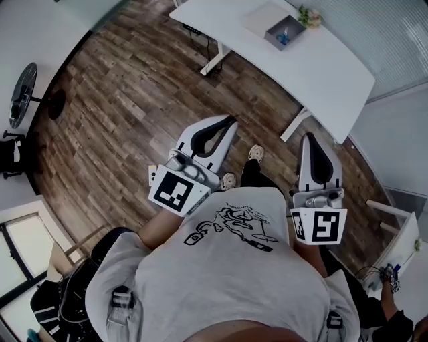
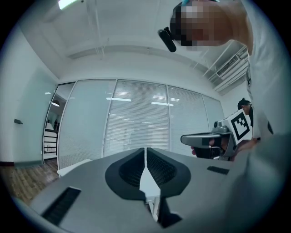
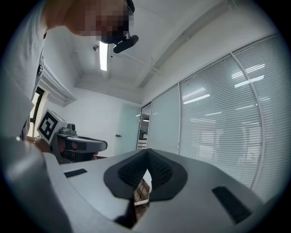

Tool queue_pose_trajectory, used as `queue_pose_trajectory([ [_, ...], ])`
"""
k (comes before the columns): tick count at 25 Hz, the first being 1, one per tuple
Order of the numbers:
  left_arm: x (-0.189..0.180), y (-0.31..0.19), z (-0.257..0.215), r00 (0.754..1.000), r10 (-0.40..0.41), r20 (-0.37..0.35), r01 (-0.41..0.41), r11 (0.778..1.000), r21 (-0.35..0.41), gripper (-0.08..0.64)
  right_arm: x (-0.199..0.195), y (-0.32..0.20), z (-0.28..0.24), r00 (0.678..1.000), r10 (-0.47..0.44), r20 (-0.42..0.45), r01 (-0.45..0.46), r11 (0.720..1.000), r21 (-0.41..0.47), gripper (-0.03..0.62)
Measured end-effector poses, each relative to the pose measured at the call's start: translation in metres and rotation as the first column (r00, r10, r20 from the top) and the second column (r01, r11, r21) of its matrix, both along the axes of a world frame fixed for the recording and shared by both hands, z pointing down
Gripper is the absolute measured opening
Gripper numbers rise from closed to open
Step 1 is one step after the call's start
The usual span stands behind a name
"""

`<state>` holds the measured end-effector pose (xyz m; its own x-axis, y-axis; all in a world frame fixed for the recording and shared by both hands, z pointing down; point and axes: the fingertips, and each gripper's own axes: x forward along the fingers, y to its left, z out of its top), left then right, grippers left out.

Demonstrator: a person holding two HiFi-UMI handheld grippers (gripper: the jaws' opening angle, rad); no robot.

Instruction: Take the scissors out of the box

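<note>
Left tool (image 1: pixel 232 121) and right tool (image 1: pixel 310 136), both pressed together, sit well apart from box (image 1: pixel 273 35).

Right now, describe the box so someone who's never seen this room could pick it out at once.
Find the long white table standing on the wood floor. Near its far end sits a small grey open box, beside a flat beige sheet and a little plant. It alone has raised walls, with something blue inside.
</note>
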<state>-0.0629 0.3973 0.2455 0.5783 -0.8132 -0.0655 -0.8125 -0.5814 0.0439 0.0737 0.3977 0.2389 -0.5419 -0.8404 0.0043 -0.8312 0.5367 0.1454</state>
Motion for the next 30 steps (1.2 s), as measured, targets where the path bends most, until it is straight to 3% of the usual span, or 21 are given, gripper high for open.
queue_pose_trajectory([
  [9, -0.001, -0.037, 0.011, 1.000, -0.005, -0.018, 0.005, 1.000, -0.017, 0.028, 0.010, -0.035, 0.005, 1.000, 0.016, -0.007, -0.016, 1.000, -0.003, 0.005],
  [22, 0.046, -0.136, 0.010, 0.999, 0.048, -0.012, -0.048, 0.999, -0.001, 0.020, 0.050, -0.130, 0.014, 0.997, 0.018, 0.070, -0.015, 0.999, -0.046, 0.005],
  [30, 0.088, -0.198, 0.007, 0.996, 0.082, -0.020, -0.082, 0.996, -0.025, 0.020, 0.088, -0.191, 0.013, 0.997, 0.050, 0.057, -0.048, 0.998, -0.039, 0.006],
])
